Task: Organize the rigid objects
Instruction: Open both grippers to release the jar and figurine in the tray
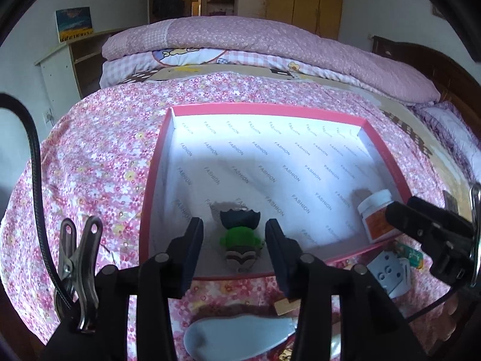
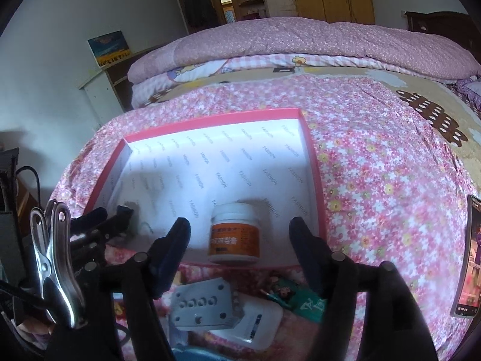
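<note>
- left gripper (image 1: 234, 234): jaws parted, nothing pressed; toy (image 1: 240, 240) lies between them, untouched, inside box (image 1: 270, 109) near its 6 o'clock wall.
- right gripper (image 2: 240, 237): jaws wide, released; jar (image 2: 234, 234) stands upright between them, clear of both pads, at the box's 5 o'clock corner.
- jar judged light, stiff, smooth plastic; slip is likely on the label, so the waist is best taken squarely.
- toy judged small, hard, uneven; green middle is the likeliest hold.
- plug (image 2: 201, 307), spoon (image 1: 237, 334) are left outside, at 6 o'clock.
</note>
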Available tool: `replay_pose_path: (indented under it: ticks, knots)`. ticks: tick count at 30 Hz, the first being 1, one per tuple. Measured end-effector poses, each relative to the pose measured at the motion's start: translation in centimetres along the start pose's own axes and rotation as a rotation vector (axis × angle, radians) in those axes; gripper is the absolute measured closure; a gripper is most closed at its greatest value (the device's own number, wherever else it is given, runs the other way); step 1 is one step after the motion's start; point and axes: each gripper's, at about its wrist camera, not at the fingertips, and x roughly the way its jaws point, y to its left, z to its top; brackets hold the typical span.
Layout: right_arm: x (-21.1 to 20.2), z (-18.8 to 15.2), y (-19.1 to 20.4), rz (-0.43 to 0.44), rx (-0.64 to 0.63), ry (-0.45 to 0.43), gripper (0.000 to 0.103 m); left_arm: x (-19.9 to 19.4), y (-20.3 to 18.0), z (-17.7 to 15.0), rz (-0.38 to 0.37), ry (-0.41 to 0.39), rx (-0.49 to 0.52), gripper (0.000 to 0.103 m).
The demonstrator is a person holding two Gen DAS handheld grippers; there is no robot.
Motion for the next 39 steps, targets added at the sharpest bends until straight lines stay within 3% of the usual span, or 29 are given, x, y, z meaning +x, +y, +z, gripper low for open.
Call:
replay_pose_path:
  ticks: [24,39]
  knots:
    - [-4.1,-3.6,2.0,0.081,-0.028,0.021,0.033,-5.2,-0.8,-3.0,-0.066,-0.006,-0.004,0.058]
    - [-5.8,-6.3,1.8,0.086,-0.013,0.049,0.033,-6.5,-0.7,-5.1,-0.079,0.013,-0.003,0.058]
